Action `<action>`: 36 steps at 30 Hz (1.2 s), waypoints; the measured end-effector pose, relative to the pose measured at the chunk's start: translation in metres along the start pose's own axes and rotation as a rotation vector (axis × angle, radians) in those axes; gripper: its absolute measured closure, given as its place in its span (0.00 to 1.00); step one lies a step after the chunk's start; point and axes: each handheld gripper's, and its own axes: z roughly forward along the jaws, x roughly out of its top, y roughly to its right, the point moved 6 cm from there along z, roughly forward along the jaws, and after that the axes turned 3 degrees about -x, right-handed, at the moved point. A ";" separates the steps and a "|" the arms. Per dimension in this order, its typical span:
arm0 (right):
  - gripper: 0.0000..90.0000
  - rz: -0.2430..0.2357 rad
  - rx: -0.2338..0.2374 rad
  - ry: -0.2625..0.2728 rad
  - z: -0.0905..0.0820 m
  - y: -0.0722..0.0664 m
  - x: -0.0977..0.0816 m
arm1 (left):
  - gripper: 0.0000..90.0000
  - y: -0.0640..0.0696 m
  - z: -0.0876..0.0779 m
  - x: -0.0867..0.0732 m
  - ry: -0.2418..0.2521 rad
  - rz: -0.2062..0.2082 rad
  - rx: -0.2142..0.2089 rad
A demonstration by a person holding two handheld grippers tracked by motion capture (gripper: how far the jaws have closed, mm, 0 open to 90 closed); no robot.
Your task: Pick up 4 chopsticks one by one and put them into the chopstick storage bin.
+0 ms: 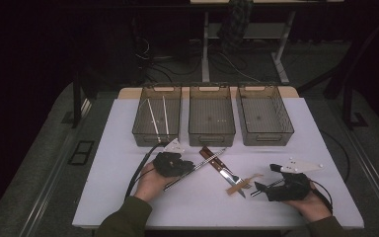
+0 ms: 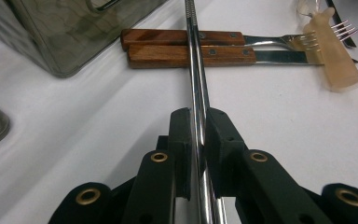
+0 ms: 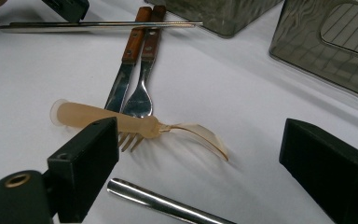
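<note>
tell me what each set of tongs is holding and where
The left tongs are shut on a metal chopstick, gripping it partway along its length. The right tongs stand open and hold nothing.

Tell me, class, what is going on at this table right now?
A person is sorting cutlery. The left gripper is shut on a metal chopstick. The right gripper is open near a second chopstick. A knife, fork and plastic spoon lie crossed below three bins.
</note>
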 end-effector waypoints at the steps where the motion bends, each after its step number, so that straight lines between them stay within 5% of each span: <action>1: 0.13 0.000 0.001 0.000 0.000 0.000 0.000 | 0.89 0.000 0.000 0.000 -0.002 0.002 0.000; 18: 0.13 -0.002 0.000 0.000 0.000 0.000 0.000 | 0.89 -0.002 0.007 -0.005 -0.042 0.020 0.029; 36: 0.13 -0.004 -0.001 -0.001 0.000 0.000 0.000 | 0.93 -0.003 0.008 -0.006 -0.027 0.018 0.044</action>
